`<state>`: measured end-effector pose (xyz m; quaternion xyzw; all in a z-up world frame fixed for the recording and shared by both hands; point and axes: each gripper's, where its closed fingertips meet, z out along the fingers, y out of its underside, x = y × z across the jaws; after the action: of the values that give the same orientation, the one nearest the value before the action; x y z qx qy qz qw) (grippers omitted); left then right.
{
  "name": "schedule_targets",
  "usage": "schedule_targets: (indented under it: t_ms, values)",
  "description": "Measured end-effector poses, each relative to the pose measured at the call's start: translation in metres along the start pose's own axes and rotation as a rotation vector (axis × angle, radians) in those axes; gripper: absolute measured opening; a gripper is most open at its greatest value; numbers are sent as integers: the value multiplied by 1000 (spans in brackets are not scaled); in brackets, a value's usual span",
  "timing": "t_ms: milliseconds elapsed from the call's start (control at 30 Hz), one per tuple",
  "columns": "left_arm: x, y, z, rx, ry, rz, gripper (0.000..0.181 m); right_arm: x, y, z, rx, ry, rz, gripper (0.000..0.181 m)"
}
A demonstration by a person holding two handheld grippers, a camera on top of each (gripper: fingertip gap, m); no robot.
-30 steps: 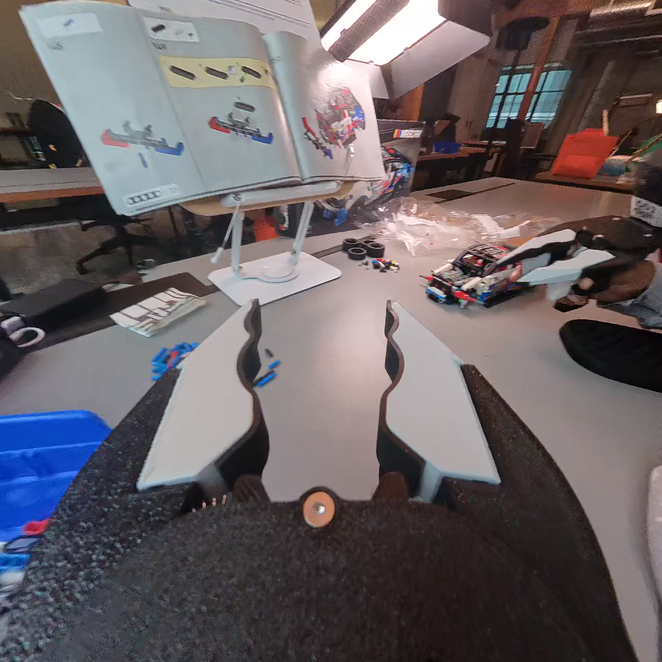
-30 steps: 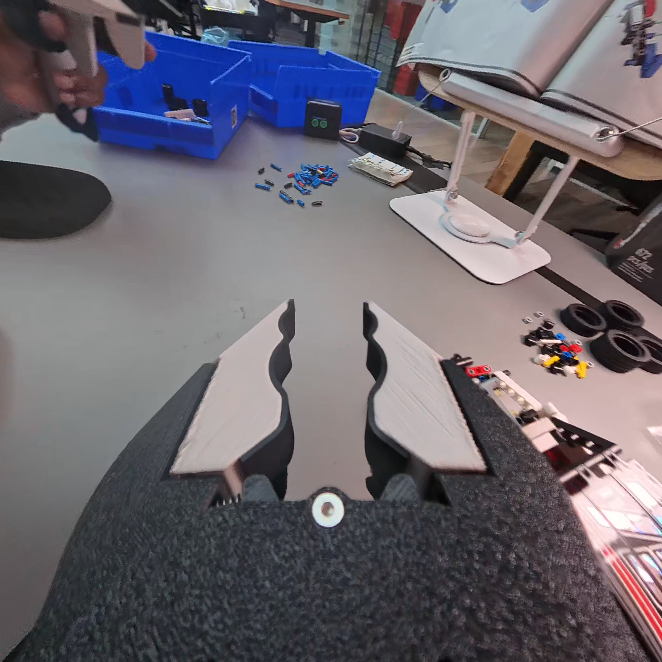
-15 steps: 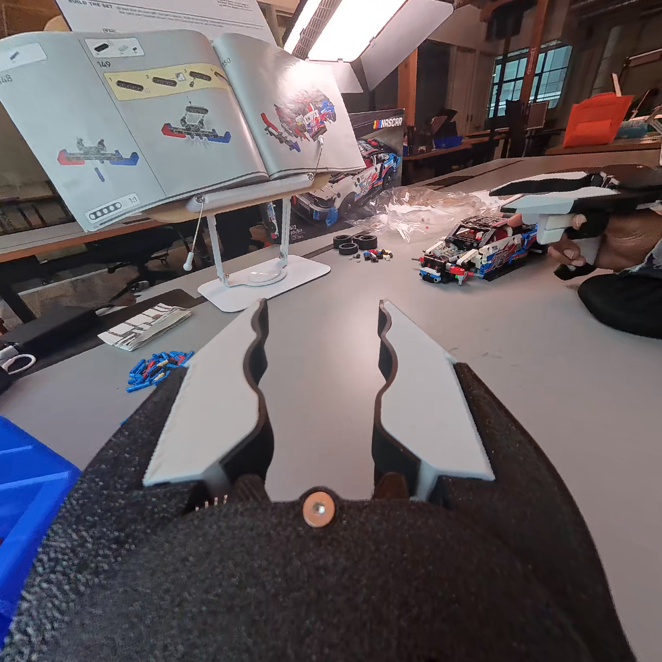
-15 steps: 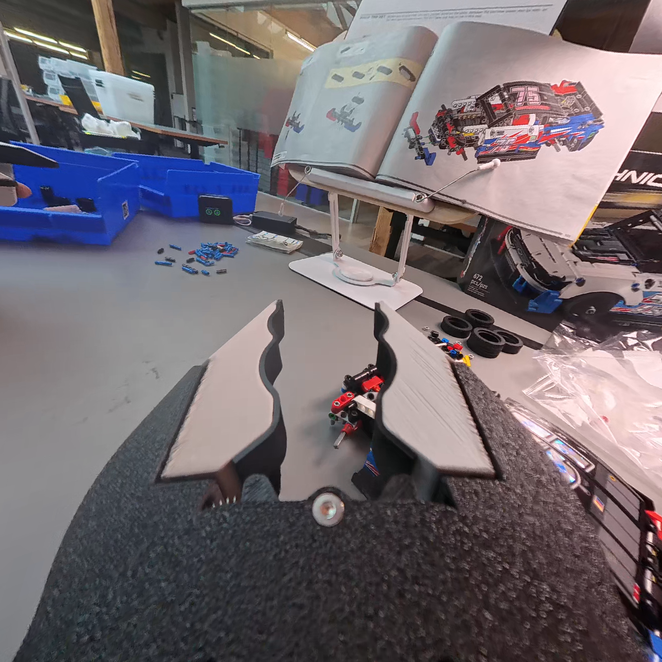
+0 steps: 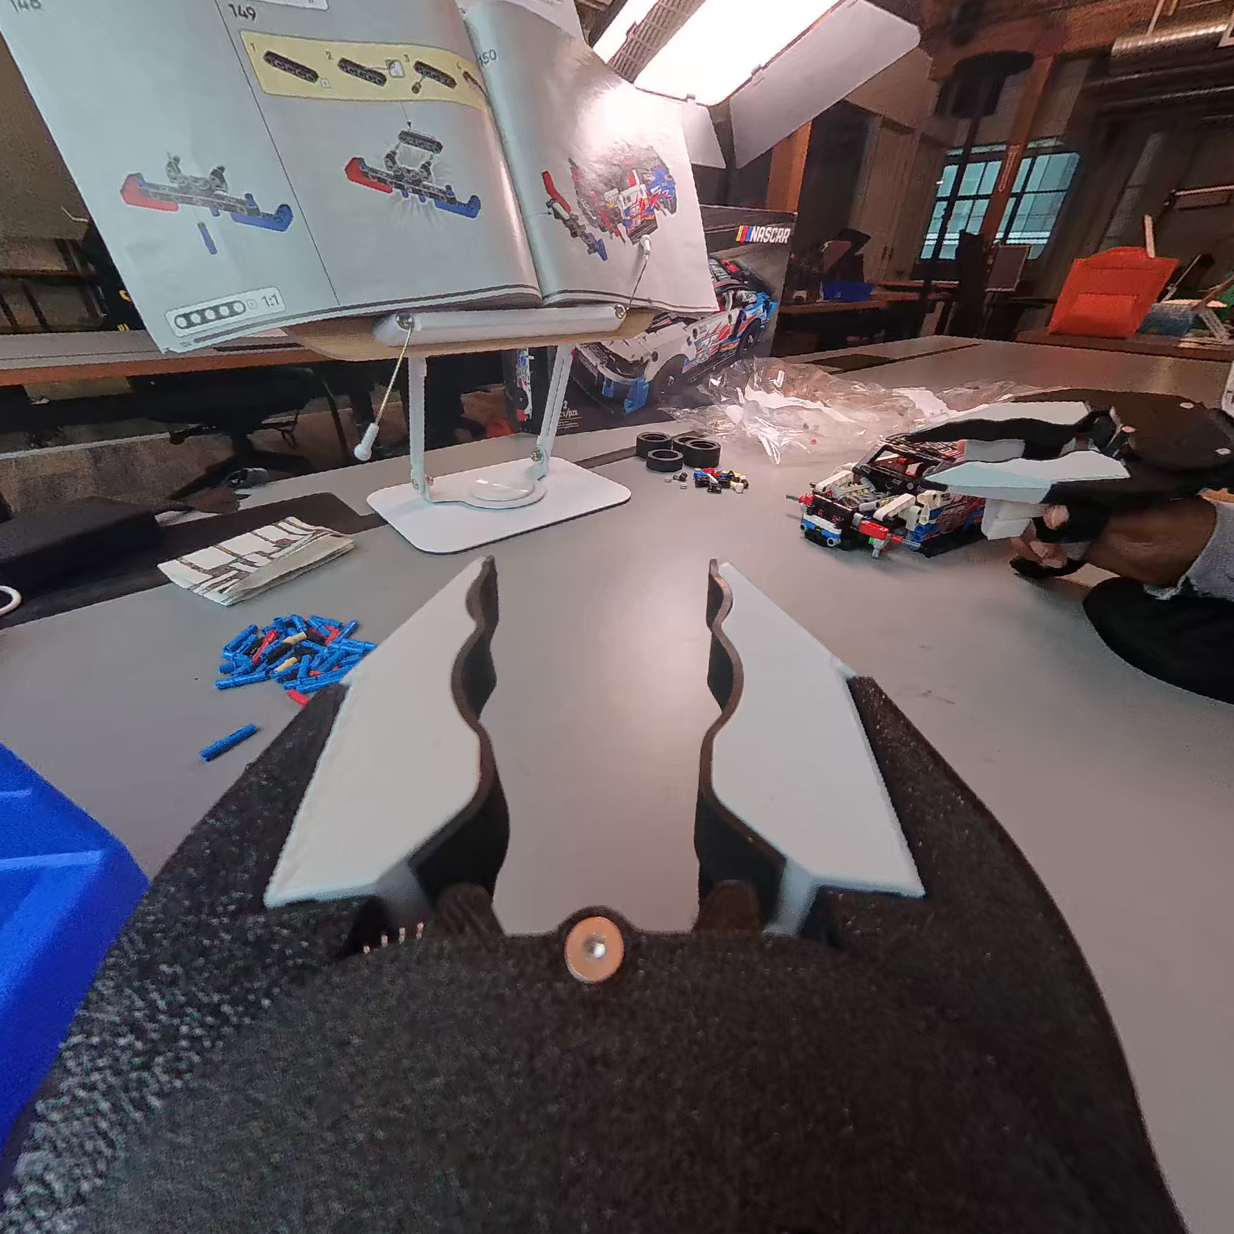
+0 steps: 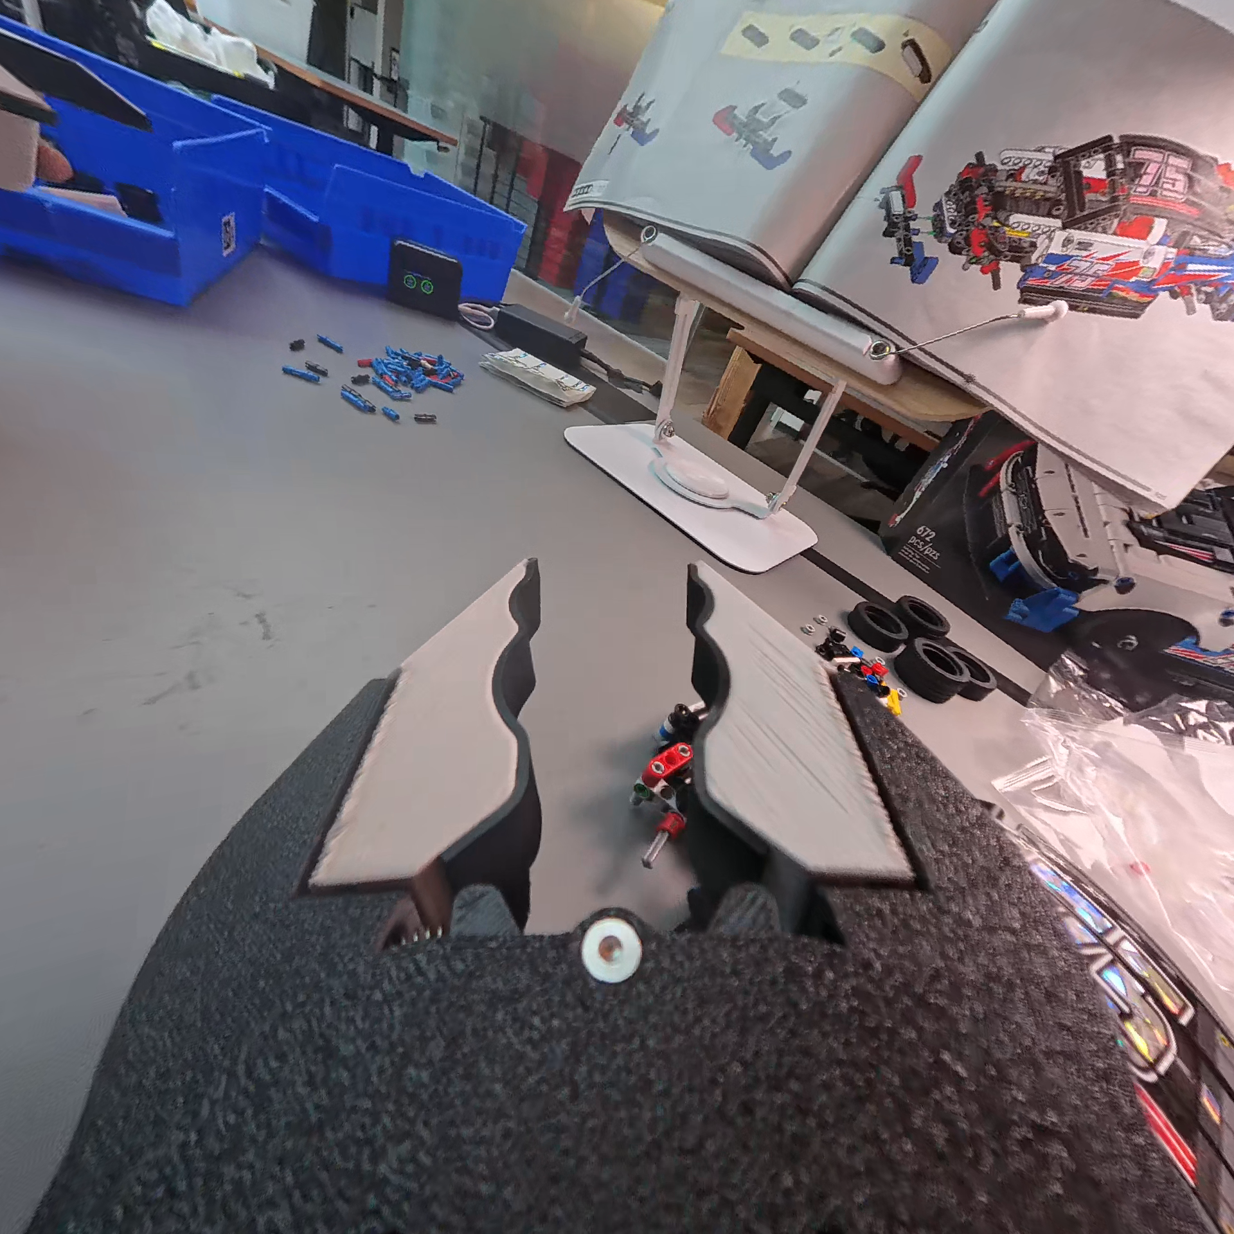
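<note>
The left gripper hangs over bare grey table at frame centre, jaws spread wide and holding nothing. A heap of blue pins lies just to its lower left, and a blue bin fills the left edge. The right gripper is likewise released and empty; in the left wrist view it sits at the right edge, directly over the brick-built race car. That car's long axis runs roughly left to right across the frame, its red-and-blue nose pointing left toward the black tyres. In the right wrist view the car's nose shows between the fingers, near the right one. An open instruction booklet rests on a white stand at upper left.
</note>
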<state>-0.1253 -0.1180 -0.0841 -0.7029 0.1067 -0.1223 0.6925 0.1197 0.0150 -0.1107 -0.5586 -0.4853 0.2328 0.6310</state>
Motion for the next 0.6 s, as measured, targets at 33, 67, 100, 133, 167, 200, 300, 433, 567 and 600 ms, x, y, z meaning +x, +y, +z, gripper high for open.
schedule_targets:
  t_ms: [33,67,100,133,167,200,300,433,567,600]
  values:
    - [-1,0,2,1,-7,5,62,-1,0,1,-4,-3,-9,44]
    - [-2,0,4,2,-9,11,62,-2,1,1,-5,-6,-15,44]
    - [-3,1,8,-3,-8,12,62,-3,1,2,-5,-9,-18,44]
    - [-3,2,11,-9,-5,13,62,-3,1,2,-4,-10,-20,44]
    - [-4,1,16,-9,0,16,61,-3,0,2,-2,-9,-18,44]
    - [-5,1,21,-6,6,14,61,-3,0,2,2,-8,-13,44]
    - [-8,-2,39,2,27,-13,61,3,-2,1,18,4,26,44]
    - [-14,-7,62,20,43,-22,61,12,-6,4,45,16,99,44]
    - [-21,-10,79,36,24,20,61,16,-13,14,78,11,165,44]
    - [-23,-9,81,37,15,35,61,16,-15,17,89,6,190,44]
